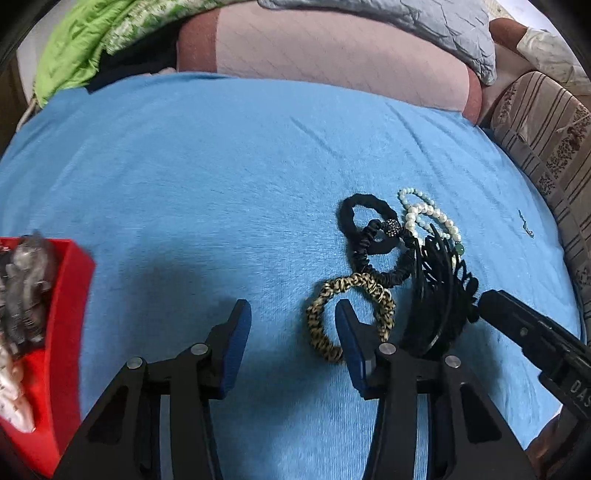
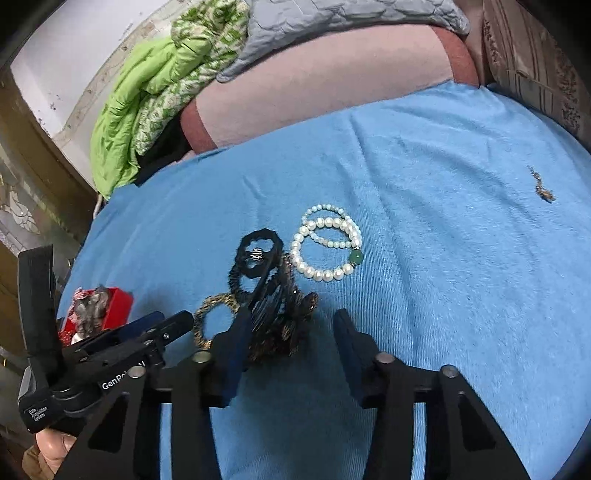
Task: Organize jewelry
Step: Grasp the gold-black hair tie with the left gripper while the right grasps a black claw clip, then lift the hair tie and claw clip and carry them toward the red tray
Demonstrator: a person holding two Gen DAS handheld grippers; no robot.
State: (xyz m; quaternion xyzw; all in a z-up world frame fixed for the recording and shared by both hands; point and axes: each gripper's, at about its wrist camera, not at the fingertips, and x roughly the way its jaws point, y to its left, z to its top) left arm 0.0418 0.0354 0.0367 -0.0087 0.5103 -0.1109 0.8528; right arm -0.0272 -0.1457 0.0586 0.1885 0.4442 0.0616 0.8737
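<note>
A pile of accessories lies on the blue sheet (image 1: pixel 184 166): a leopard-print scrunchie (image 1: pixel 325 321), a black scrunchie with a sparkly bead (image 1: pixel 373 236), a black claw clip (image 1: pixel 436 295) and pearl bracelets (image 1: pixel 428 214) with a green bead. My left gripper (image 1: pixel 291 332) is open and empty, its right finger over the leopard scrunchie. My right gripper (image 2: pixel 288 343) is open and empty just before the clip (image 2: pixel 273 306) and near the pearls (image 2: pixel 325 251). It shows in the left wrist view (image 1: pixel 532 332) next to the clip. A red box (image 1: pixel 62 325) with items stands at left.
A pink pillow (image 1: pixel 332 62), grey quilt (image 1: pixel 424 22) and green bedding (image 1: pixel 81 48) lie at the back. A striped cushion (image 1: pixel 546 140) borders the right. A small dark earring-like piece (image 2: pixel 543 188) lies alone on the sheet at right.
</note>
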